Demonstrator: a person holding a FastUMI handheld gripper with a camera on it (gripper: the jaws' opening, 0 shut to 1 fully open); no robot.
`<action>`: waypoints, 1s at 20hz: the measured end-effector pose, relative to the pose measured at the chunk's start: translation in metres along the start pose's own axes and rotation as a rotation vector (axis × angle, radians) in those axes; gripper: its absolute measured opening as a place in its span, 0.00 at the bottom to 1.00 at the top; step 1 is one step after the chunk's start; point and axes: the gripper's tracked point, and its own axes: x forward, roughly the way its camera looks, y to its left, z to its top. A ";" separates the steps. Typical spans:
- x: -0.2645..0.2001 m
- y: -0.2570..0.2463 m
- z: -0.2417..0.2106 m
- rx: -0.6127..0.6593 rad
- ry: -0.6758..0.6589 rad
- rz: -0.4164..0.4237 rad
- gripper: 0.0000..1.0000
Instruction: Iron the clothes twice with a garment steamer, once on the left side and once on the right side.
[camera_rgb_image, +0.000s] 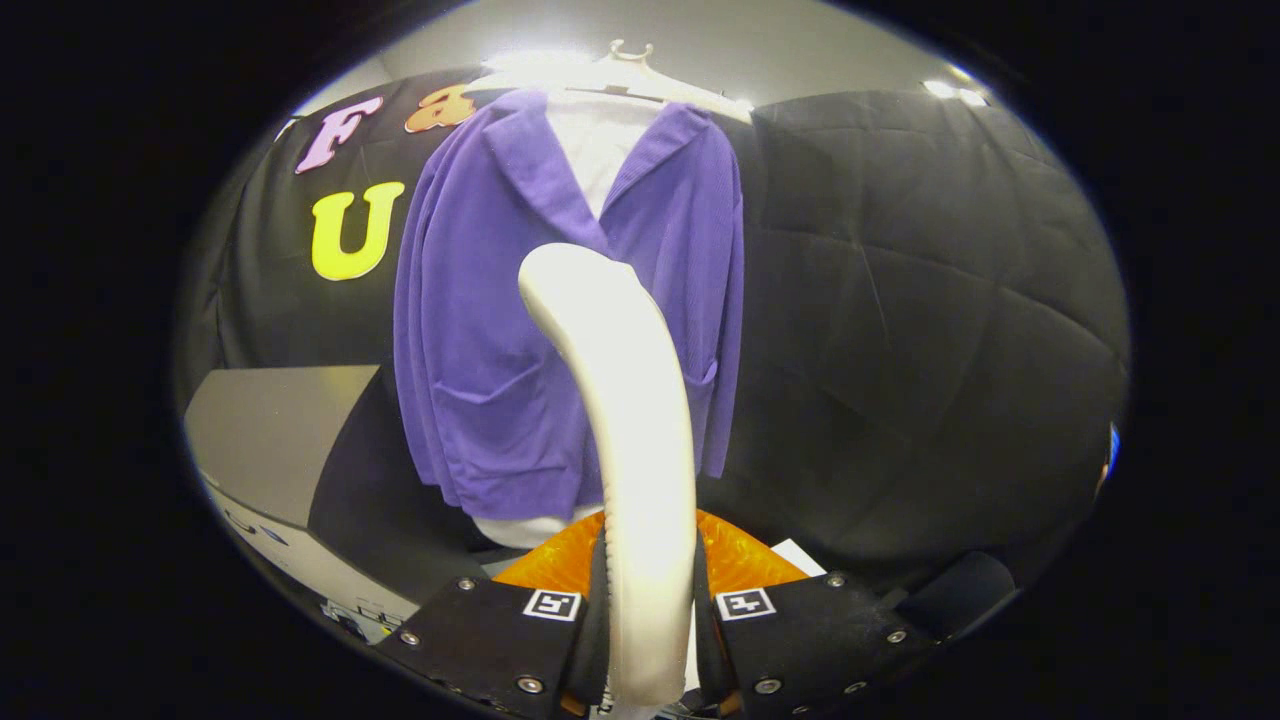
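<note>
Gripper (648, 610) clamped on the steamer (625, 440): both fingers (500, 640) press its white handle from either side, no gap visible. Steamer is a cream-white curved body rising from between the fingers, bending left at the top, rounded head ending in front of the jacket's (480, 330) middle. Can't tell if the head touches the fabric.

Jacket is purple, open-fronted, hung on a white hanger (630, 60) over a white shirt (595, 150) that shows at the neck and below the hem. Jacket hangs straight ahead, beyond the fingers, against the black cloth wall. Patch pockets visible on both front panels, left one with some creases below.

Orange thing (740, 560) sits just behind the fingers, under the jacket hem, partly hidden by the steamer. Grey box (280, 430) stands left of the jacket, low down.
</note>
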 end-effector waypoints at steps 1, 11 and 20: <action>0.000 -0.008 0.016 0.013 -0.028 -0.021 0.35; 0.049 -0.042 0.131 0.069 -0.247 -0.165 0.34; 0.095 -0.040 0.175 0.036 -0.295 -0.283 0.34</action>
